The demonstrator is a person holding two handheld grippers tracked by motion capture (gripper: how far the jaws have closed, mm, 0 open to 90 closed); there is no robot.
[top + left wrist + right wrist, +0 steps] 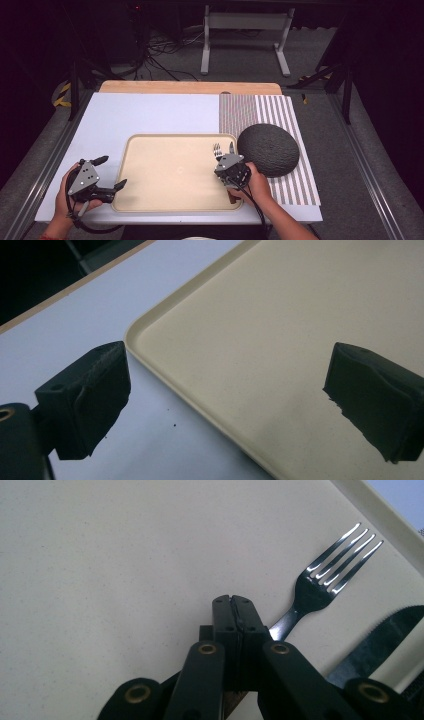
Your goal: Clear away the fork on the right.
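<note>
The fork (327, 577) lies flat on the beige tray (125, 570), near its right rim, tines pointing away from the person; in the high view it shows as a small glint (216, 149) just ahead of the right hand. Beside it, on the rim side, lies the knife (380, 637), its serrated blade roughly parallel to the fork and partly resting against the tray's raised edge. The right gripper (234, 605) sits low over the tray just to the left of the fork's handle, its two jaws pressed flat together with nothing visible between the tips; whether they touch the fork's handle where it passes behind them cannot be told. The left gripper (225, 390) hovers at the tray's near-left corner with its jaws spread wide, one over the white table surface (75, 320) and the other over the tray, gripping nothing. Counted: one fork, one knife, one tray, two grippers. To the right of the tray, one dark round textured plate (268, 149) rests on one striped placemat (295, 185), its left edge close to the tray's right rim.
</note>
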